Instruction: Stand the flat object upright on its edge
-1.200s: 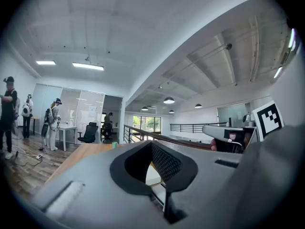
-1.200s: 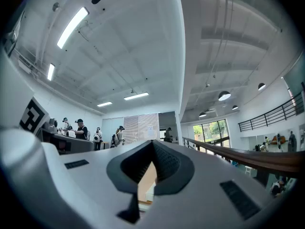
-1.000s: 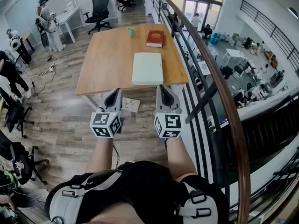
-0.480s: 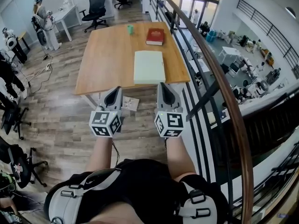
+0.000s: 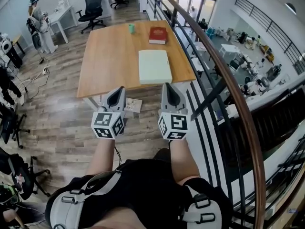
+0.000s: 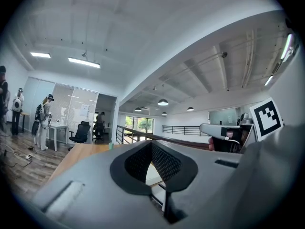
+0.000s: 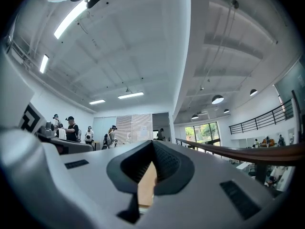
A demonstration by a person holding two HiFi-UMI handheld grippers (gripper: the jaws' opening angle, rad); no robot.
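Both grippers have been carried a little toward the table (image 5: pixel 109 56) since the earlier frames, together with the person holding them, so that the whole room is seen slightly shifted: the pad (image 5: pixel 155 66) is drawn a touch larger and further right in the head view, and the figures at the left wall have slid toward the corner. The pad itself has not been disturbed; it lies flat on the table near the near edge, on the right half, with the book (image 5: pixel 157 35) and the cup (image 5: pixel 131 28) well beyond it at the far end. The left gripper (image 5: pixel 117 91) and the right gripper (image 5: pixel 167 87) are held side by side, about level, short of the table edge and well apart from the pad. In both gripper views the fingers are seen pressed together with nothing between them (only table and floor show through the gap), just as they were a second ago. The change is judged to be an approach only: no contact has been made, and the standing of the pad on its edge is not yet begun.
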